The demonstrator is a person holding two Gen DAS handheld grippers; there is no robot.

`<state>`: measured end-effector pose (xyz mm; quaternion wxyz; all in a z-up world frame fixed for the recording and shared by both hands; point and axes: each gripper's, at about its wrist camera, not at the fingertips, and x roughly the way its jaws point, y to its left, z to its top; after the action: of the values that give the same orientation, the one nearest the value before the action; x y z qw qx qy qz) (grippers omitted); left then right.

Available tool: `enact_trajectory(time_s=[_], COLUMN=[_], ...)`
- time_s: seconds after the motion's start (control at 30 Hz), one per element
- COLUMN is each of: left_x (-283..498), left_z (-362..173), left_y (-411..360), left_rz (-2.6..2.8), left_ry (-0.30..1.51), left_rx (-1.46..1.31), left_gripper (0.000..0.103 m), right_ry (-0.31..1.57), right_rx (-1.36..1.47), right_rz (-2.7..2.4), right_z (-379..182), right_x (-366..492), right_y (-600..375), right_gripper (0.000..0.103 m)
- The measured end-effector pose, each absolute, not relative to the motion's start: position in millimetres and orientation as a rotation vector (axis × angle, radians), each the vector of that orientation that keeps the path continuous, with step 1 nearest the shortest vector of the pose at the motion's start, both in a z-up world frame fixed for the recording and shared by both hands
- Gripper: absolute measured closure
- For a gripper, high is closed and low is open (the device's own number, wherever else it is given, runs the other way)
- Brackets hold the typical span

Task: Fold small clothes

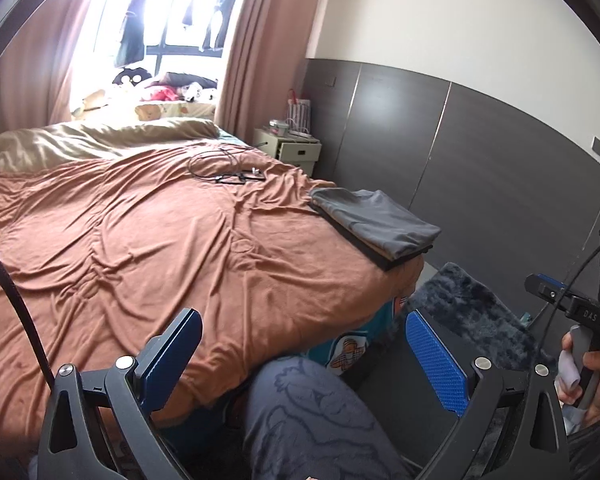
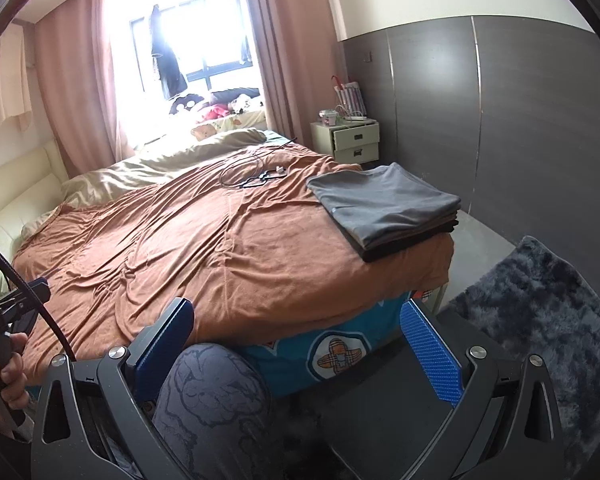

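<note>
Left gripper (image 1: 300, 360) is wide open with nothing in it, hovering over our knee (image 1: 300, 412) at the bed's edge. Across the bed (image 2: 180, 240) we've got a cable (image 2: 244, 168) lying loose near the middle. Further right, the folded clothes (image 2: 388, 204) sit stacked at the bed's corner. Right gripper (image 2: 296, 352) – jaws spread too, empty, with the rug (image 2: 540, 308) just beyond it.

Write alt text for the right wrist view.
A stack of folded clothes, grey on top, sits at the corner of a bed under a rust-brown cover. The right claw is open and empty above a patterned knee.
</note>
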<state>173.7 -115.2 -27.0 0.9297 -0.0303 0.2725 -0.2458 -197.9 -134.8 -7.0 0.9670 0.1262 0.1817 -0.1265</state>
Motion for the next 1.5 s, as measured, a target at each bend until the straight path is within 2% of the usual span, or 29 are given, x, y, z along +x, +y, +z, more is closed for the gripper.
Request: enact_trajectory(time_s=[0.77,1.17,1.5], left_x=[48,20,10], left_z=[-35,-65,-72], left_y=[11,56,62], left_rz=[-0.253,-0.169,-0.187], left_ry=[0.397,0.390,0.370], left_rx=[-0.019,-0.013,-0.017], left_gripper=[0.000,0.000,0.000], right_ry=[0.341,0.325,0.304], right_rx=[0.182,0.144,0.126], right_rz=[-0.219,-0.216,-0.213], right_z=[-34,-51,-56], right_x=[-199,-201,-207], right_y=[-47,-7,21], right_gripper=[0.000,0.000,0.000])
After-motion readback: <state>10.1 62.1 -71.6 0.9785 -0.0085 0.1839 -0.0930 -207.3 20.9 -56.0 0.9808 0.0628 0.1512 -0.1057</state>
